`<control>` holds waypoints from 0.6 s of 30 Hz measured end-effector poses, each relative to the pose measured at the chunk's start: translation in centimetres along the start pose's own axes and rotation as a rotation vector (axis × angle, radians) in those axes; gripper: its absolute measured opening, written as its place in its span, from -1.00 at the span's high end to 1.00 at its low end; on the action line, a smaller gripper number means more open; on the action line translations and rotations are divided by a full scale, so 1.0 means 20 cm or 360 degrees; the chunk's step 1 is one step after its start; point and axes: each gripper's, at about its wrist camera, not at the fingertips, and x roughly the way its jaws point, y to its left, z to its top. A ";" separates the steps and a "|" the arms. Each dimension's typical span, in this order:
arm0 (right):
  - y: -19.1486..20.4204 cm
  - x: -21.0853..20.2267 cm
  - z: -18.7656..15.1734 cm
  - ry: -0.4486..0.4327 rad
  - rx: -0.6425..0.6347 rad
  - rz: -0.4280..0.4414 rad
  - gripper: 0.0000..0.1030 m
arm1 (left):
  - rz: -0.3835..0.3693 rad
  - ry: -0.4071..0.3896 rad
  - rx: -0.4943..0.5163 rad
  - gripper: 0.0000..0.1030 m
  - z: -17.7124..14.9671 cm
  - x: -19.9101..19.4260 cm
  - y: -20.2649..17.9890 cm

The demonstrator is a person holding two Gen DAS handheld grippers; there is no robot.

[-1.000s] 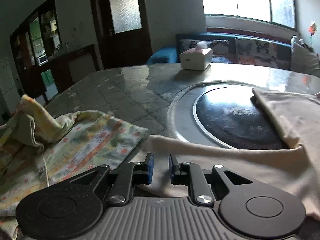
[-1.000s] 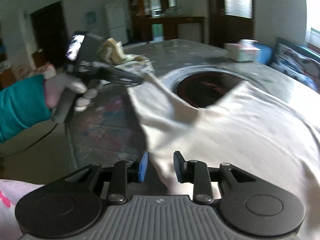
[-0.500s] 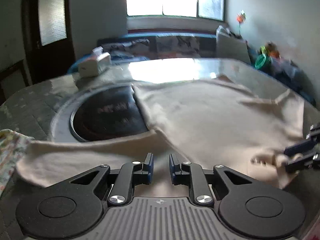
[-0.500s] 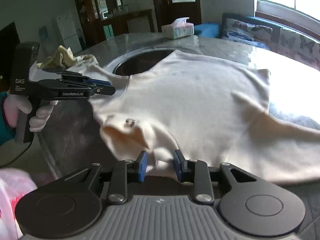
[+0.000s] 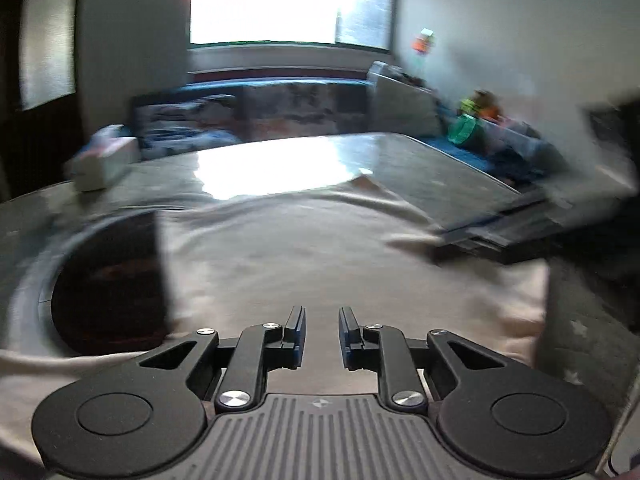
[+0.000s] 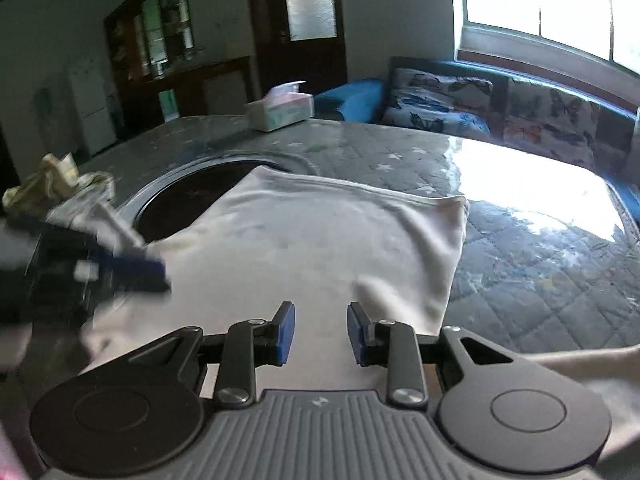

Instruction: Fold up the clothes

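Cream shirt [image 6: 320, 240] lies spread on the worktop [image 6: 540, 264], one edge over the dark round inset [image 5: 108, 280]. Left hand-held gripper [image 5: 322, 332] and right hand-held gripper [image 6: 320, 330] — jaws slightly apart, fabric between, grip unclear. Risk: cloth slips mid-fold, bunches or skews.

Bright window [image 6: 560, 4] far right, glare pooling on the quilted grey table cover [image 6: 540, 264] with small star prints. Below the window, a blue sofa [image 6: 360, 100] with butterfly-print cushions [image 6: 440, 100]. Further left, a dark wooden door [image 6: 304, 20] with a frosted pane in a pale wall. Far left, dark shelving [image 6: 160, 36] and a white fridge [image 6: 90, 104]. Set into the table, a round dark inset [image 6: 180, 196]. Near the far edge, a tissue box [image 6: 280, 110]. In the left wrist view, blurred, colourful clutter [image 5: 472, 116] along the right wall.
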 end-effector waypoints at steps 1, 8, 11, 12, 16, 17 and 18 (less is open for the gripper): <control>-0.01 0.03 0.01 0.0009 0.0008 -0.0001 0.45 | -0.0033 0.0015 0.0022 0.62 0.00 0.02 -0.03; -0.11 0.16 0.02 0.0068 0.0077 -0.0051 0.45 | -0.0179 0.0081 0.0137 0.62 -0.07 0.06 -0.15; -0.12 0.10 0.00 0.0036 0.0119 -0.0052 0.45 | -0.0187 0.0079 0.0165 0.61 -0.09 0.05 -0.17; -0.11 0.10 -0.01 0.0045 0.0093 -0.0054 0.45 | -0.0189 0.0080 0.0166 0.61 -0.09 0.05 -0.17; -0.03 0.03 -0.06 0.0045 -0.0087 -0.0116 0.45 | -0.0187 0.0084 0.0164 0.56 -0.08 0.05 -0.16; -0.02 0.00 -0.08 0.0038 -0.0092 -0.0086 0.45 | -0.0185 0.0079 0.0164 0.53 -0.07 0.04 -0.16; 0.00 -0.03 -0.09 0.0035 -0.0087 -0.0046 0.44 | -0.0185 0.0072 0.0165 0.46 -0.06 0.04 -0.16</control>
